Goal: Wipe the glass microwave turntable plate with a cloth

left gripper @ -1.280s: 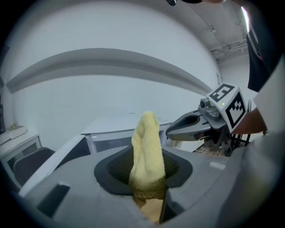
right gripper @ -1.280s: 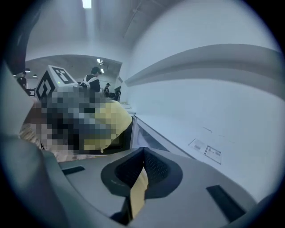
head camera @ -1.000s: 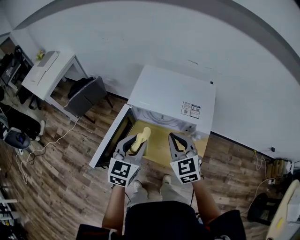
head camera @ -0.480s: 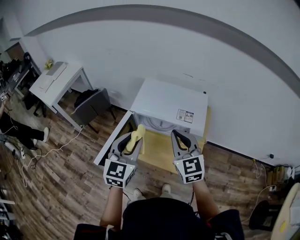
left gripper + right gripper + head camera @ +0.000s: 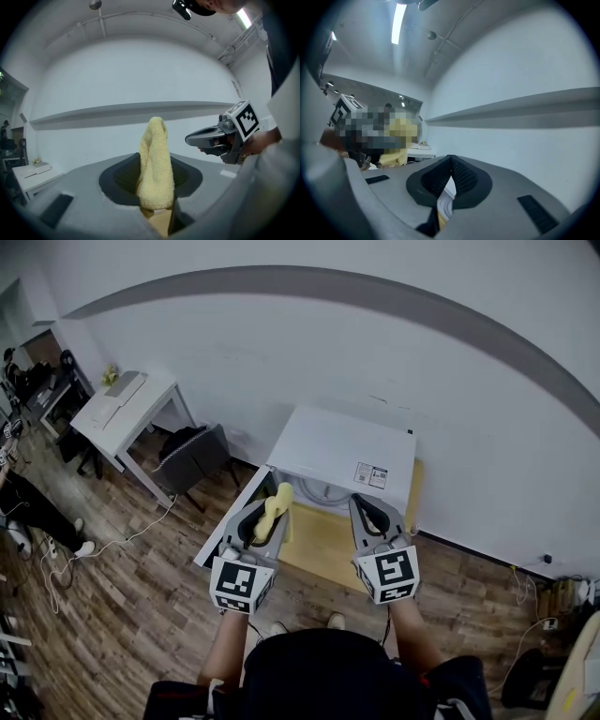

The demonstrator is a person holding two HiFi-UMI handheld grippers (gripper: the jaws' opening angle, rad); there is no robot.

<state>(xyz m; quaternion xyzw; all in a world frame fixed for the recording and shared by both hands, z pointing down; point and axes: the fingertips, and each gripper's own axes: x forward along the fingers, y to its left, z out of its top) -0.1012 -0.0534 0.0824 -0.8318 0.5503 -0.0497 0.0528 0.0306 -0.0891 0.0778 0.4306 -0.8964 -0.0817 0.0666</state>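
Note:
The white microwave [image 5: 342, 448] stands on a yellow surface [image 5: 323, 538] with its door [image 5: 232, 519] swung open to the left. Inside its cavity a pale round rim shows, which looks like the glass plate [image 5: 317, 490]. In front of the cavity's left side, my left gripper [image 5: 267, 510] is shut on a yellow cloth [image 5: 276, 506]. The cloth [image 5: 154, 164] stands up between the jaws. My right gripper [image 5: 367, 512] is level with it at the cavity's right side, jaws pressed together with nothing in them [image 5: 451, 160]. It also shows in the left gripper view [image 5: 213, 138].
A white desk [image 5: 122, 401] and a dark chair [image 5: 194, 452] stand to the left on the wooden floor [image 5: 122, 615]. A white wall [image 5: 281, 343] rises behind the microwave. Cables lie at the right [image 5: 539, 592]. A person's legs [image 5: 28, 502] are at the far left edge.
Both grippers have risen in front of the microwave, the left still holding the cloth. The head view has tilted up, so more wall shows.

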